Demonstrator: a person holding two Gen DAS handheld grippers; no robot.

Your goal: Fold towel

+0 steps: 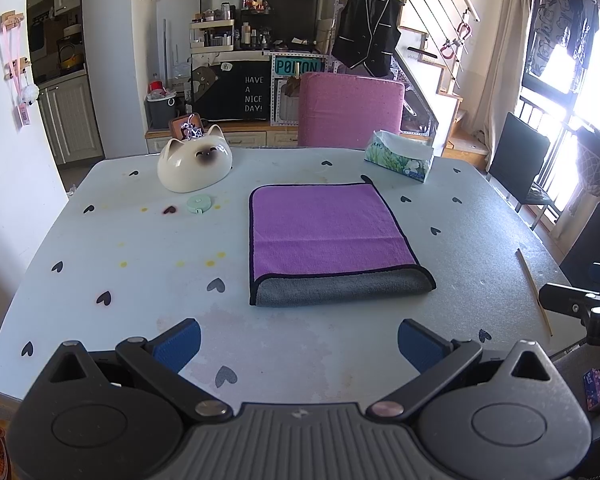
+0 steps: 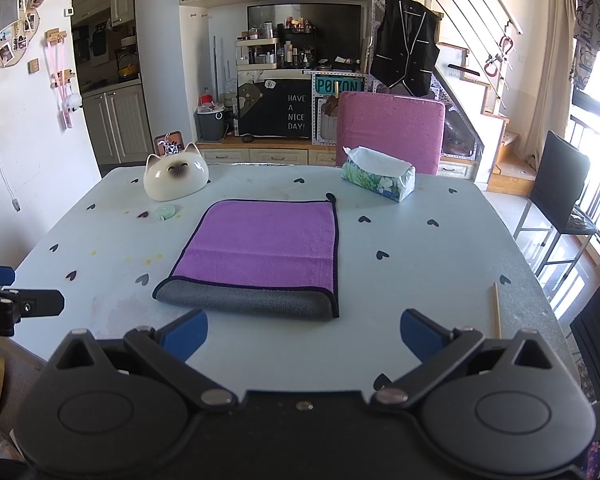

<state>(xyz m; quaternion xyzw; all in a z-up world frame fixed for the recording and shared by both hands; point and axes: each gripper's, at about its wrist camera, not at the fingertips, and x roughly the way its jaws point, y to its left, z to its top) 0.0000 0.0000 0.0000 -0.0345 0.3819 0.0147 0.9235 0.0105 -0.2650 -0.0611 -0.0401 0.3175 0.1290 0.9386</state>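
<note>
Towel first: a purple microfibre cloth with a grey underside and dark piped edging [image 1: 324,232] lies flat near the middle of the pale blue table printed with small black hearts [image 1: 100,248]. It already looks doubled over once, since a grey band of the lower layer shows along the near edge and a faint crease runs across the purple face.

The left gripper [image 1: 298,342], with blue-padded fingers, hangs over the near table edge, spread wide and carrying nothing. The right gripper [image 2: 304,334] is likewise wide apart and empty, just short of the towel's near edge.

By my judgement, a further fold is the step in hand. To do it well, each gripper should take one corner of the same edge, pinching both layers together so the grey layer does not slide out. Lifting low and carrying the edge straight across to meet the opposite edge should keep the piping lined up.

Nearby things call for care: a white ceramic cat-face dish [image 1: 195,164], a mint green round tape measure [image 1: 199,204], a floral tissue pack [image 1: 400,157] and a thin wooden stick [image 1: 534,292] at the right.
</note>
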